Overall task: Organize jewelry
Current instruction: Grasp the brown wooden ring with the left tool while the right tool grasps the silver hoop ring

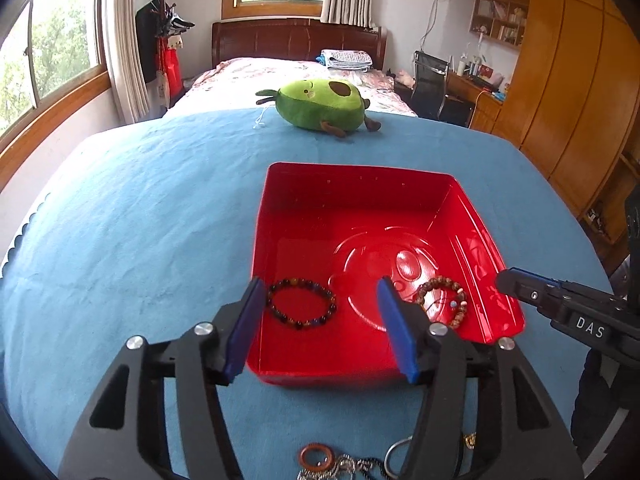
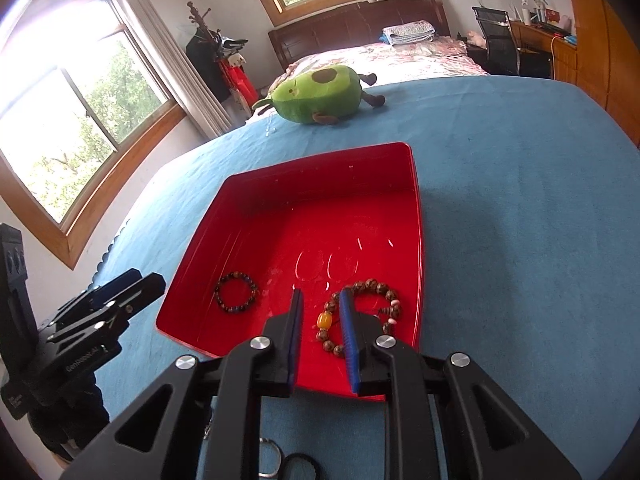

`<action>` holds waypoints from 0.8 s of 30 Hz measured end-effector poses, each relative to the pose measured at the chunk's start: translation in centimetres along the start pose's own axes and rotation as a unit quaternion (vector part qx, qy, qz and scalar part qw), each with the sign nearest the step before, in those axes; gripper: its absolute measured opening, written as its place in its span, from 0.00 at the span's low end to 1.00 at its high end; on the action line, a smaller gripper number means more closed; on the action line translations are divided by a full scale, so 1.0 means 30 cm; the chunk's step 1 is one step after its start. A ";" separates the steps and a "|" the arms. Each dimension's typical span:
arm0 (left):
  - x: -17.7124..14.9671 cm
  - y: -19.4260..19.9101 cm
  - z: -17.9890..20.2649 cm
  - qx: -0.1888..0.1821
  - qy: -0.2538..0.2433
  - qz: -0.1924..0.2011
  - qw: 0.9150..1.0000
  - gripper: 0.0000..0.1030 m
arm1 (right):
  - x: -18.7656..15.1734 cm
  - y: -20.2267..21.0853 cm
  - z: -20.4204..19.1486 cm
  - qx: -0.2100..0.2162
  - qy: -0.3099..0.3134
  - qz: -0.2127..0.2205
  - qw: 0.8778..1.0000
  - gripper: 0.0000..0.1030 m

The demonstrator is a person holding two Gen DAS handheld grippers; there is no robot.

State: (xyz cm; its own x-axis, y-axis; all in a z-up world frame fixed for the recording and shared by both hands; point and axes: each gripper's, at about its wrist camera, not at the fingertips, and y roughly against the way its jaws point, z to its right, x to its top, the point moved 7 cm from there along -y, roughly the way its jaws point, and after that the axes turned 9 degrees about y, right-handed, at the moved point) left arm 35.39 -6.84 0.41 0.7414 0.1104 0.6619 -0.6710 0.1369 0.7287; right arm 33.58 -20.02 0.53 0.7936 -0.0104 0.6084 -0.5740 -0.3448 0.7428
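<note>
Jewelry is partly sorted: two bead bracelets lie on the floor of a glossy red rectangular plastic tray [image 1: 360,200] that sits on a blue cloth-covered tabletop [image 1: 140,220]. A dark multicoloured bead bracelet [image 1: 302,303] rests near the tray's near left corner, and a brown wooden bead bracelet with one amber bead [image 2: 360,316] rests near its near right corner; the two are well apart.

The left gripper [image 1: 320,320], black with blue pads, hangs over the tray's near edge with its jaws standing wide apart and nothing between the pads; the dark bracelet lies below, just inside the left pad. The right gripper [image 2: 320,336] hangs over the near right part of the tray, its jaws narrowly parted, not pressing on anything; the brown bracelet lies under them, and whether a pad touches it cannot be told.

At the tabletop's near edge, more pieces wait: a small brown ring [image 1: 317,457], a silver metal ring [image 1: 396,456] and a tangle of silver chain [image 1: 352,466]. A green avocado plush toy [image 1: 320,108] lies at the far edge.
</note>
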 end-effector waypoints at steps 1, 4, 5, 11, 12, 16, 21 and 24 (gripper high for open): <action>-0.007 0.013 -0.003 0.002 -0.002 0.000 1.000 0.58 | -0.009 0.008 -0.004 0.002 0.001 -0.001 1.000 0.19; -0.041 0.047 -0.011 0.006 -0.012 -0.003 1.000 0.60 | -0.038 0.029 -0.021 0.008 0.012 -0.004 1.000 0.19; -0.053 0.052 -0.016 0.009 -0.015 -0.006 1.000 0.60 | -0.052 0.035 -0.029 0.012 0.016 -0.006 1.000 0.19; -0.202 0.056 -0.101 0.027 -0.018 -0.059 0.998 0.59 | -0.138 0.030 -0.086 0.041 0.034 -0.036 0.998 0.19; -0.225 0.054 -0.115 0.026 -0.016 -0.066 0.997 0.58 | -0.149 0.028 -0.098 0.045 0.038 -0.040 0.997 0.19; -0.315 0.024 -0.171 0.021 -0.008 -0.099 0.995 0.54 | -0.217 0.006 -0.155 0.069 0.051 -0.059 0.995 0.19; -0.391 -0.032 -0.205 0.013 -0.007 -0.139 0.990 0.46 | -0.298 -0.026 -0.173 0.080 0.052 -0.080 0.992 0.20; -0.422 -0.053 -0.213 0.010 -0.010 -0.155 0.988 0.44 | -0.312 -0.043 -0.187 0.083 0.058 -0.088 0.991 0.20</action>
State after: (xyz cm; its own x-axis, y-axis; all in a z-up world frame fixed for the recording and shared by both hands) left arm 27.15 -2.17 -10.25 0.9111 0.0474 0.4094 -0.4118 0.1425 0.9000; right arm 25.76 -14.21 -4.55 0.8447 0.1681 0.5081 -0.3793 -0.4819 0.7899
